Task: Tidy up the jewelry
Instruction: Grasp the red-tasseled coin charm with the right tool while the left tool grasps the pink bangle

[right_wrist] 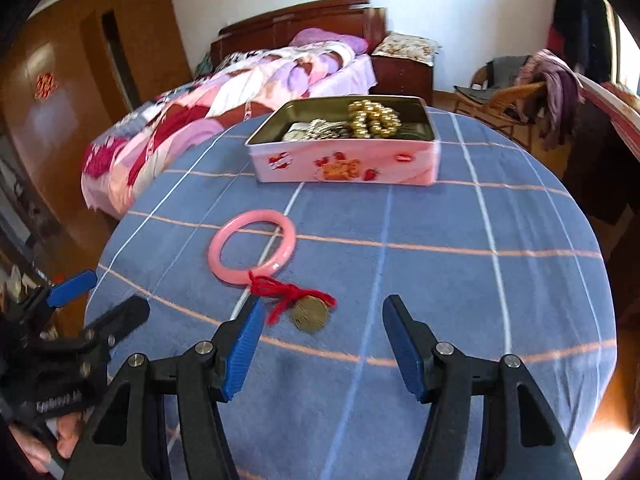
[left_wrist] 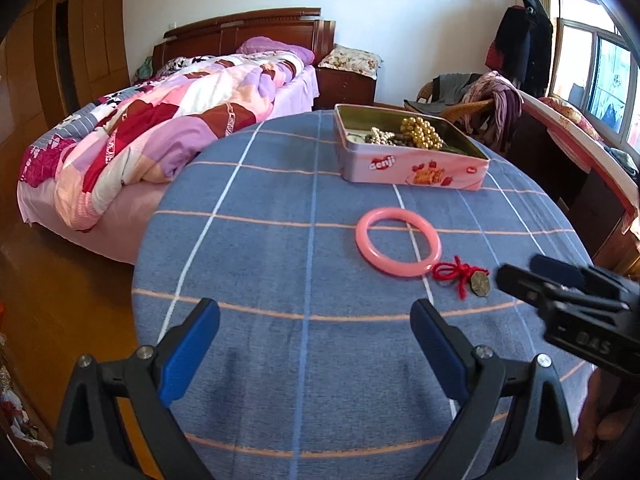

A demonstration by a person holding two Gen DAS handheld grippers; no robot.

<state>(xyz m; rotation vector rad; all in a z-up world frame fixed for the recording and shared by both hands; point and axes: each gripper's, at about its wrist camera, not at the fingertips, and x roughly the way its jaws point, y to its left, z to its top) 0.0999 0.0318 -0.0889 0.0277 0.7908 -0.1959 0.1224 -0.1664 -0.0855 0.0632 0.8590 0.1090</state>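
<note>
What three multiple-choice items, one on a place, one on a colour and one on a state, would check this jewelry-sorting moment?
1. Where does the bangle lie?
A. inside the tin
B. on the checked cloth in front of the tin
C. between the left gripper's fingers

2. What colour is the cord tied to the coin pendant?
A. red
B. green
C. white

3. How does the right gripper stand?
A. shut on the bangle
B. shut on the pendant
C. open, holding nothing

Answers:
1 B: the pink ring rests flat on the cloth, nearer than the tin.
2 A: the knotted cord is bright red.
3 C: its blue pads stand apart over bare cloth, the pendant just beyond them.
</note>
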